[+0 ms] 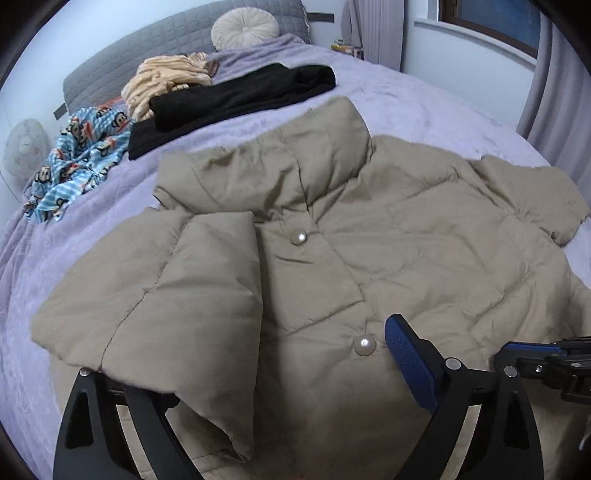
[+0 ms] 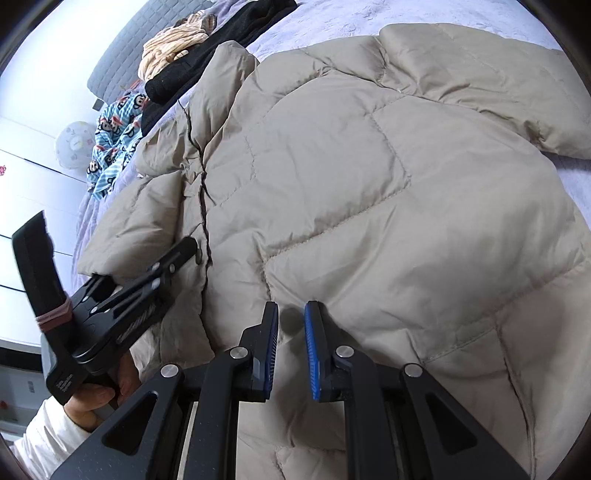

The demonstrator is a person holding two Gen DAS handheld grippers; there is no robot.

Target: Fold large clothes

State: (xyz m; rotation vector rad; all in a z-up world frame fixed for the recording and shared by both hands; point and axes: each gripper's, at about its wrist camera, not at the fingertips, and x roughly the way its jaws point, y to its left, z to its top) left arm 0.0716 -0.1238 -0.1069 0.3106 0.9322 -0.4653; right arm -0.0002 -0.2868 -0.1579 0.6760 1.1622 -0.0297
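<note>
A beige puffer jacket (image 1: pixel 369 240) with pearl-like snaps lies front up on the lilac bed (image 1: pixel 424 107). One sleeve (image 1: pixel 192 295) is folded across its chest. My left gripper (image 1: pixel 255 350) stands wide open low over the jacket. Its blue-padded finger (image 1: pixel 406 362) rests beside a snap, and the sleeve's edge drapes over the other finger and hides its tip. In the right wrist view my right gripper (image 2: pixel 291 310) hovers over the jacket (image 2: pixel 369 184) with only a narrow gap between its pads and nothing in it. The left gripper (image 2: pixel 144 262) is held by a hand (image 2: pixel 96 402) at the left.
Folded black clothes (image 1: pixel 236 96), a crumpled pale yellow garment (image 1: pixel 166 81) and a blue cartoon-print cloth (image 1: pixel 81 147) lie near the grey headboard (image 1: pixel 110 62). A round cushion (image 1: pixel 243 27) leans there. A fan (image 1: pixel 22 147) stands left of the bed; curtains (image 1: pixel 554 74) hang at the right.
</note>
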